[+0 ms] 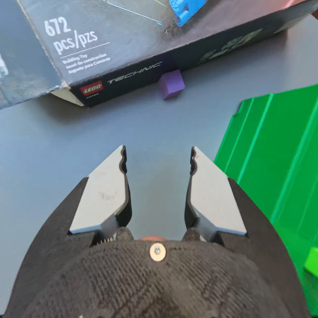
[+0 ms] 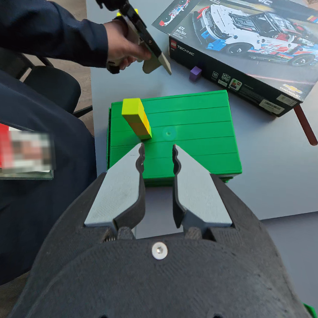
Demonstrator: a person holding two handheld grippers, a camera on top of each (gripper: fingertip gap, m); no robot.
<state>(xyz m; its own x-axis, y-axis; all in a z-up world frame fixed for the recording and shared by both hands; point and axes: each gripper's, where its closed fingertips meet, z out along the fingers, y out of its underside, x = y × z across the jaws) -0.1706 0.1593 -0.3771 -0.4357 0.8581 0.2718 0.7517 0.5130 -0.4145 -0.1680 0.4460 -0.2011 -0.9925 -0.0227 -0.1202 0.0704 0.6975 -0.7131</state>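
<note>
Left gripper (image 1: 158, 151) hovered over grey table (image 1: 86, 146), fingers spread wide, nothing between. Purple cube (image 1: 171, 84) at 12 o'clock, touching toy box (image 1: 120, 51). Right gripper (image 2: 158, 148) parted, bare, above green platform (image 2: 189, 120). Yellow-green block stack (image 2: 136, 118) upright at 11 o'clock. Dark red rod (image 2: 305, 125) at 2 o'clock.

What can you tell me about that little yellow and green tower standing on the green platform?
The tower is a narrow stack of small blocks: lime green on top, yellow-orange in the middle, green at the bottom. They look like matte painted wood or plastic. It stands upright near the left side of the ribbed green platform, resting on it. Nothing grips it; the right tool hovers open just in front of its base.
</note>
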